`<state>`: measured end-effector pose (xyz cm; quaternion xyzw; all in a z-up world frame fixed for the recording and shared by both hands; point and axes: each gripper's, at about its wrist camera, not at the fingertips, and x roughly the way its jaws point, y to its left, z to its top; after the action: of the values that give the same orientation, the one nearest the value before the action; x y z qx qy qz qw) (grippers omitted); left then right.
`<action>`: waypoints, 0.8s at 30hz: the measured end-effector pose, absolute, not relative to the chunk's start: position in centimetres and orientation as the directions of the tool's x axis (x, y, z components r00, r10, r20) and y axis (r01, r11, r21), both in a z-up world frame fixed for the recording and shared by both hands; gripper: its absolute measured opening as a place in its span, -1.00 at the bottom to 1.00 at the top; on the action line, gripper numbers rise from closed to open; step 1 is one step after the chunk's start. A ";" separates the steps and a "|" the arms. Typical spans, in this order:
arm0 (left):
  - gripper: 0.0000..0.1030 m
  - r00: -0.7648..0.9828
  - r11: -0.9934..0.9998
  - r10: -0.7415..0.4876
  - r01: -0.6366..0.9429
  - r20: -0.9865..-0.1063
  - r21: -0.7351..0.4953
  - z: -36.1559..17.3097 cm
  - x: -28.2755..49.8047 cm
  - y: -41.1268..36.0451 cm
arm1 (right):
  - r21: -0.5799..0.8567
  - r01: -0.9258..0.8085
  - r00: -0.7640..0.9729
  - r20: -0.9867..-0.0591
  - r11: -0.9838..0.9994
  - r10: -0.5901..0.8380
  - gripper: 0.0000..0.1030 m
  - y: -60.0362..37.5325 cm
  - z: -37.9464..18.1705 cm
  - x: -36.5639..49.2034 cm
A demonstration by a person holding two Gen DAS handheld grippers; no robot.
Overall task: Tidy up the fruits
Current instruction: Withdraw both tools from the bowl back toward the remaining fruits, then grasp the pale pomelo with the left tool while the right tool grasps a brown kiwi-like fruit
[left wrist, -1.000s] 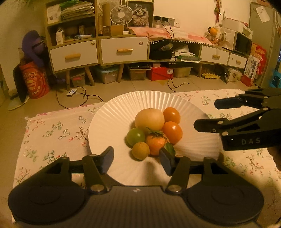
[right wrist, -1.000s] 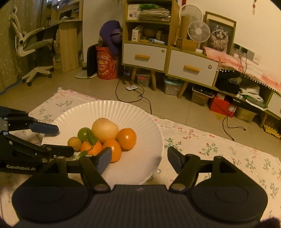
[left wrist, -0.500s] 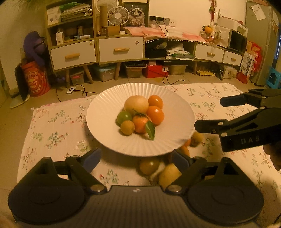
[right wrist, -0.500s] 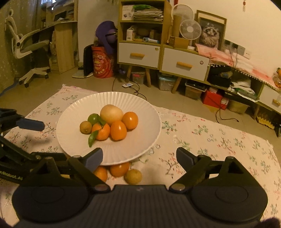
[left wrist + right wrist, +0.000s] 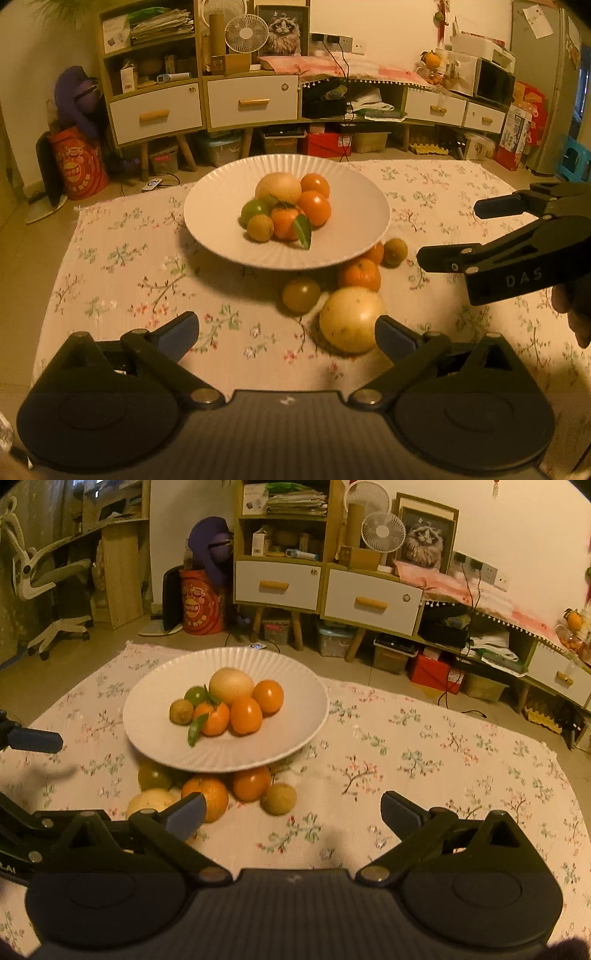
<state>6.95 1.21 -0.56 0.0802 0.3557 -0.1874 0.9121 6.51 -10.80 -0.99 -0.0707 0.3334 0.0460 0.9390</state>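
Observation:
A white fluted plate [image 5: 218, 229] [image 5: 147, 720] on the floral cloth holds a pale pear, a green fruit, a small brown fruit, a leafed tangerine and two oranges. In front of the plate on the cloth lie a large pale pear [image 5: 351, 319] [image 5: 149, 803], a green-brown fruit [image 5: 301, 293] [image 5: 153, 775], oranges [image 5: 359, 274] [image 5: 207, 797] and a small brown fruit [image 5: 395, 252] [image 5: 279, 799]. My left gripper [image 5: 286, 330] is open and empty, its right finger beside the large pear. My right gripper [image 5: 291, 810] is open and empty; it also shows in the left wrist view [image 5: 454, 230].
The floral cloth [image 5: 122, 266] covers a low surface with its edges to the left and far side. Beyond stand drawer cabinets [image 5: 251, 101], storage boxes, a red bag [image 5: 79, 166] and an office chair [image 5: 48, 579].
Both grippers have pulled back from the plate and opened wider. The loose fruits in front of the plate, hidden a second ago, have come into view.

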 end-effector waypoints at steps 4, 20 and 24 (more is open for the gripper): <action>0.95 0.668 0.917 -0.280 0.398 -0.690 0.012 -1.8 6.2 1.3 | -0.116 -0.137 0.772 -0.635 0.984 0.032 0.96 -10.8 -1.4 6.0; 0.90 0.655 0.910 -0.348 0.407 -0.670 -0.075 -4.5 6.2 -0.1 | -0.089 -0.116 0.751 -0.659 0.989 0.029 0.96 -11.5 -3.5 7.0; 0.85 0.666 0.903 -0.372 0.420 -0.647 -0.087 -4.6 6.3 -0.8 | -0.068 -0.115 0.751 -0.659 0.991 0.042 0.96 -11.9 -4.0 7.5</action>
<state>6.28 -0.81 -4.64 0.0348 0.3462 -0.2171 0.9120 7.46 -11.85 -4.01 -0.0523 0.3506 0.0420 0.9341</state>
